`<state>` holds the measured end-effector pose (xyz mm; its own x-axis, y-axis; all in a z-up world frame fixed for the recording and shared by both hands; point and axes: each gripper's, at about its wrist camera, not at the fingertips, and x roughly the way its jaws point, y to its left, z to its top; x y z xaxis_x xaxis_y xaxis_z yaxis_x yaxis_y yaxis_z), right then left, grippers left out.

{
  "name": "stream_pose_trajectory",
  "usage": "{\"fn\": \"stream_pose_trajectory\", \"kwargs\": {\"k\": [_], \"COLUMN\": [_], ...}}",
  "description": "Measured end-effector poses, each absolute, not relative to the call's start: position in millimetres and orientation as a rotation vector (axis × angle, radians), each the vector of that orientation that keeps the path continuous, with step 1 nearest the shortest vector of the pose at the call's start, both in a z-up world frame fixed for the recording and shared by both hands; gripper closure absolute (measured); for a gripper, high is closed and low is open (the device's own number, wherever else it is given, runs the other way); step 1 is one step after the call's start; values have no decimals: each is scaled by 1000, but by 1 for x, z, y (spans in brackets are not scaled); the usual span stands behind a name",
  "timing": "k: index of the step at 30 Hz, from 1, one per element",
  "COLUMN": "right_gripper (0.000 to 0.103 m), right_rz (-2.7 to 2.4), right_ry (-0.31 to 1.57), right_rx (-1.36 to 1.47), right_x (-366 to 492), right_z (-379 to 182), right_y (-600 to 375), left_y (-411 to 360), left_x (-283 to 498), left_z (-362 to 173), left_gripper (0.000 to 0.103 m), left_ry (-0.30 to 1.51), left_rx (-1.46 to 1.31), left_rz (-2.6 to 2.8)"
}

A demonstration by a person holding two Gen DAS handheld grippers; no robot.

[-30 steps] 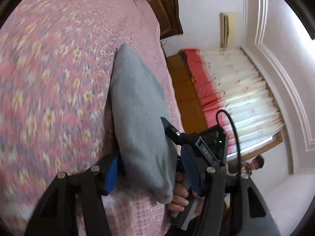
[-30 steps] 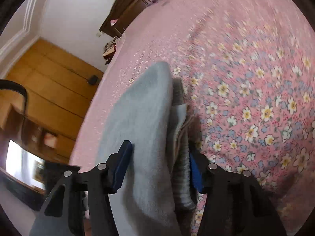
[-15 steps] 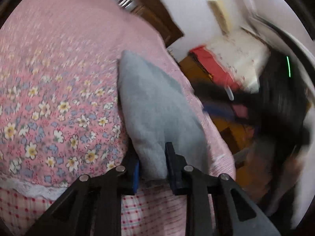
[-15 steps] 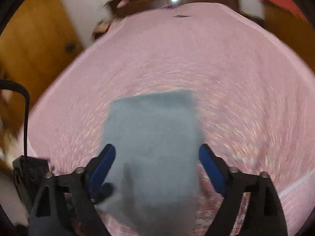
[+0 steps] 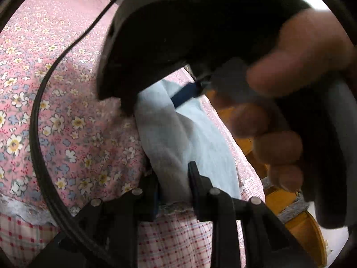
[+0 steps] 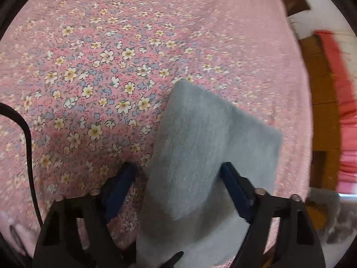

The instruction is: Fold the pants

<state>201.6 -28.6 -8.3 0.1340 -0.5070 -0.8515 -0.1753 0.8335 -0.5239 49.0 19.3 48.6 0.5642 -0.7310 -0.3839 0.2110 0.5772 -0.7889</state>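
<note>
Grey folded pants [image 6: 200, 156] on floral bedspread [image 6: 89, 67] | left gripper [image 5: 174, 185] pinched on hem | right gripper [image 6: 178, 178] closing, fabric between, unpressed | edges should be squared before release.

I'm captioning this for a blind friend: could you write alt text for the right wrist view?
Folded grey pants lie on a pink floral bedspread, between the closing jaws of the right gripper; its blue pads are not pressing the cloth.

No readable text or labels.
</note>
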Motion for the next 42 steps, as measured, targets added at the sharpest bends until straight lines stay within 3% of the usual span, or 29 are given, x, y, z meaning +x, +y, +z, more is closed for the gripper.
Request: {"fn": "stream_pose_trajectory", "kwargs": {"k": [2,4,10,15,18,22,26,29,35,37,42], "right_gripper": [63,73,79,79,79,78,80,80,80,80,82], "right_rz": [-265,-231,-84,159,263,271,157,90,44,18,-55], "right_ry": [1391,1370,1238,939,730,588,810,933,897,900,919], "right_rx": [-607,-550,-235,178,336,540,614,670,607,620,612], "right_x": [196,194,203,190,173,141,118,92,62,56,37], "right_z": [0,15,95,194,230,186,69,-1,10,11,17], "right_y": [-21,-23,-63,-118,-147,-198,-222,-233,-229,-229,-224], "left_y": [17,15,5,-33,-75,-122,-167,-189,-172,-140,-54], "left_x": [49,51,73,78,68,37,-16,-45,-28,-35,-36], "left_z": [50,57,150,252,262,202,81,70,73,77,76], "left_gripper": [81,83,84,84,84,84,84,85,78,69,66], "left_ry": [792,807,644,358,245,280,527,470,529,586,762], "left_rx": [-763,-752,-408,124,429,590,590,614,493,378,-101], "left_rz": [-633,-640,-516,-369,-323,-394,-412,-284,-353,-406,-555]}}
